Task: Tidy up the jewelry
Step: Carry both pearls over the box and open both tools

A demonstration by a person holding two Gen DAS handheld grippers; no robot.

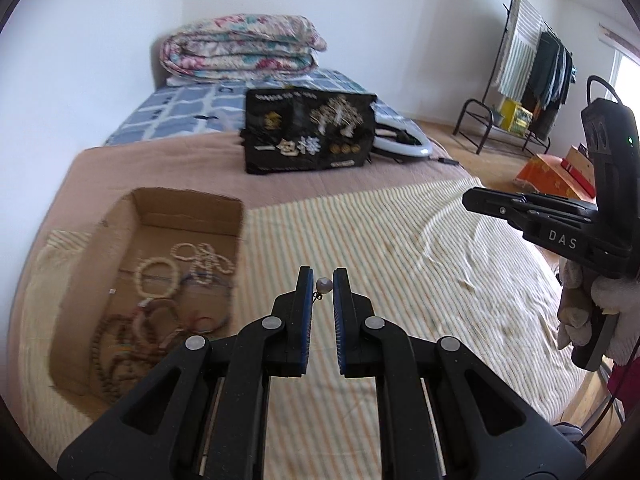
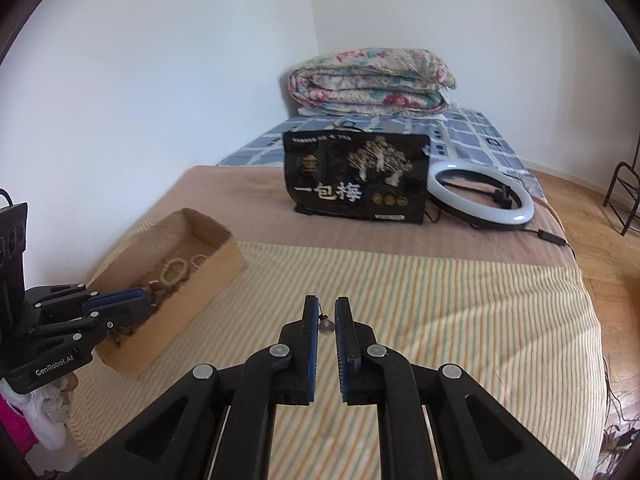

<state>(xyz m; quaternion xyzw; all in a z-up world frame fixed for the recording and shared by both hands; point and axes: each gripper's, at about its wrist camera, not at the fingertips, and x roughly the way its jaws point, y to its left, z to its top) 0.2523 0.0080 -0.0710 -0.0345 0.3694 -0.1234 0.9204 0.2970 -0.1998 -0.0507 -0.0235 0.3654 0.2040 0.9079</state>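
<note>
Each of your hands holds a black two-finger gripper above a bed. The left gripper (image 1: 323,280) is clamped nearly shut on a pearl earring (image 1: 323,285): a small, smooth, round bead on a thin dark hook, caught against one blue ribbed pad. The right gripper (image 2: 326,312) pinches a second, greyer bead earring (image 2: 325,326) the same way. Both earrings hang in the air over a striped blanket (image 1: 400,248), soft and wrinkled, in cream with orange and green lines.

The cardboard box (image 1: 188,216) sits to your left on the bed, a shallow, stiff, open tray already holding bead bracelets (image 1: 154,276), pale and dark brown, in loose rings.

The risk is the grip. Each earring seems held only by its fine wire, so a jolt or a slight loosening could drop it, and a small bead would probably sink into the blanket's folds. The hook could also snag the pad ribs when you release it.
</note>
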